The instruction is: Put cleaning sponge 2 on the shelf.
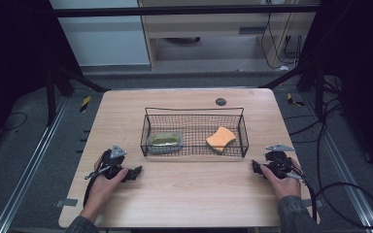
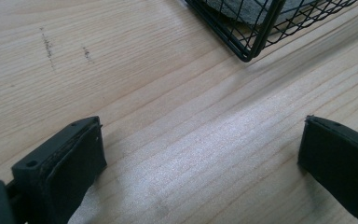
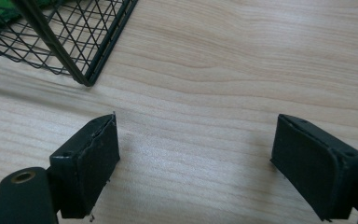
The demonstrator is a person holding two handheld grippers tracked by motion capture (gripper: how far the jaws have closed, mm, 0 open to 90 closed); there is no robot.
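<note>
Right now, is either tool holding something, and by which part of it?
Nothing is held. The left tool and the right tool both stand open over the bare light wooden table, outside the black wire basket.

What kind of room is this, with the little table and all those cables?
Probably a lab or workshop set up for recording handling work. A small wooden table stands inside a dark metal frame, cables trail over the floor, and a person holds a left gripper and a right gripper near a wire basket.
</note>
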